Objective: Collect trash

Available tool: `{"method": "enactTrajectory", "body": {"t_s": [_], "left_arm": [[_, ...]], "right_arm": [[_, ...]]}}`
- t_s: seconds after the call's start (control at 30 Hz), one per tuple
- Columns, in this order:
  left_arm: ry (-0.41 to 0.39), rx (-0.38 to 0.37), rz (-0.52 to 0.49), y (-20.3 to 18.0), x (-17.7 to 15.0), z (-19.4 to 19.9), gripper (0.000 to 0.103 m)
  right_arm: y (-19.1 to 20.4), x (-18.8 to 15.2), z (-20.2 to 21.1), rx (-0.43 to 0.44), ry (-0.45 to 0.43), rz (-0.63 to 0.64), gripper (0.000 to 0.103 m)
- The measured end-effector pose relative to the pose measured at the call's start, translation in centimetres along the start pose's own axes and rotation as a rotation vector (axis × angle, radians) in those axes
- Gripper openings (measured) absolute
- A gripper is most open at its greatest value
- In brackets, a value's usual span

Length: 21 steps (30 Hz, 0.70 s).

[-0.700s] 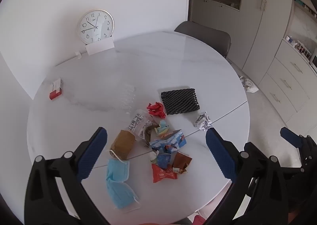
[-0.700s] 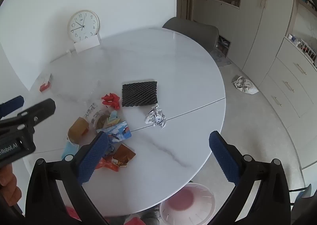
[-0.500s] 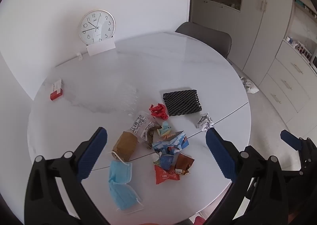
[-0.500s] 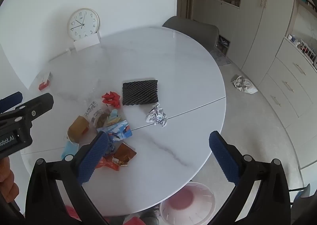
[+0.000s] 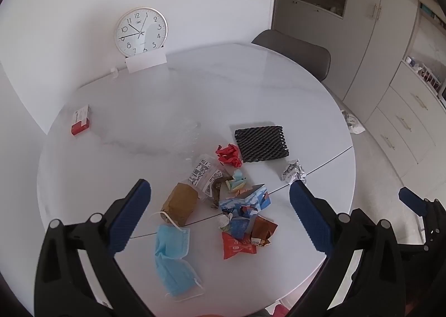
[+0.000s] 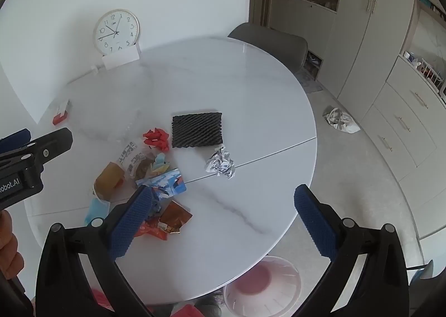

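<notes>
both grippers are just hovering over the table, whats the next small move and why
Probably lower the left gripper toward the nearest litter, such as the blue face mask at the table's near edge. Both it and the right gripper are open and empty, nothing is picked up yet, and the pile lies between the left one's fingers in its view. The bin waits below.

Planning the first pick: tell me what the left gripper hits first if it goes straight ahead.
Probably the blue printed carton in the trash pile, which sits centred between the left gripper open jaws; depth is unclear, so the table beside it is possible.
</notes>
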State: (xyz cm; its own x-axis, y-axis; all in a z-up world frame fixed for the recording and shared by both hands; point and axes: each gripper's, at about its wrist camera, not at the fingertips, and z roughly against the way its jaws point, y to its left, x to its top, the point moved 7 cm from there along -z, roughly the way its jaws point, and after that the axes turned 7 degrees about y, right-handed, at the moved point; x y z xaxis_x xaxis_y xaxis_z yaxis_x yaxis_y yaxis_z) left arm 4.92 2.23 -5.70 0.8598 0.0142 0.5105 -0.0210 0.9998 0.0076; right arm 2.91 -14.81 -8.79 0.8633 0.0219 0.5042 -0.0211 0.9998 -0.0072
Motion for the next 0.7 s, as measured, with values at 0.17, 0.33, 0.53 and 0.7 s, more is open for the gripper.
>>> {"method": "enactTrajectory", "body": {"t_s": [0.17,0.33,0.53,0.7], "left_arm": [[0.004,0.001,0.007,0.55,-0.13,-0.05,0.095],[0.007,0.004,0.011,0.64,-0.21,-0.12,0.095],[0.009,0.006,0.012,0.60,-0.42,-0.12,0.095],[0.010,0.006,0.014,0.98,-0.21,-0.08,0.095]], "right_arm": [[0.32,-0.14,-0.18,-0.003,0.003,0.006,0.101],[0.35,-0.13,0.07,-0.003,0.003,0.008,0.101],[0.38,-0.13,0.16,-0.005,0.005,0.008,0.101],[0.39,-0.11,0.17,-0.004,0.005,0.008,0.101]]}}
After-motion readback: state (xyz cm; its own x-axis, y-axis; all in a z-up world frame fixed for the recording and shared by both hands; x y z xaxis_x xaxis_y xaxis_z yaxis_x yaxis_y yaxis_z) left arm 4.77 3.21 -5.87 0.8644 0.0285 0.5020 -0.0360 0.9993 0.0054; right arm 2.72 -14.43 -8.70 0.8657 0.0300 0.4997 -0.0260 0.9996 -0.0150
